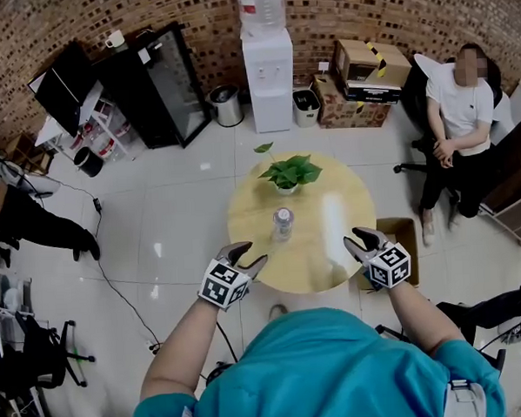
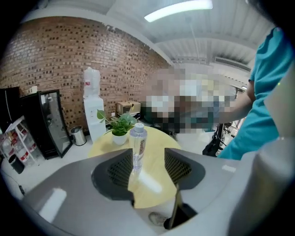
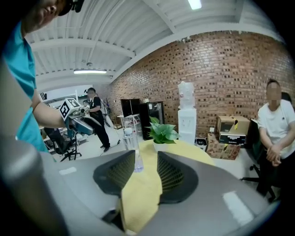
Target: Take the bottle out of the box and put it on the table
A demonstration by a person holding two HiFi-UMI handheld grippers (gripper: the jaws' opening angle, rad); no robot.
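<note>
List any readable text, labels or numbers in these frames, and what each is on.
Nothing is legible.
bottle label: reddish vertical print, too blurred to read.
marker cubes: black-and-white square patterns, no words.
cardboard boxes: no print can be made out.

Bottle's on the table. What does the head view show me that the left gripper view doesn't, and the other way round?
Only the head view: the right gripper, near the round table's front edge, and a cardboard box on the floor by the table's right side.

Only the left gripper view: the left gripper's jaws close up, apart with nothing between them, and a ceiling light.

Both: the bottle standing upright on the table, the potted plant behind it, and the water dispenser at the brick wall.
</note>
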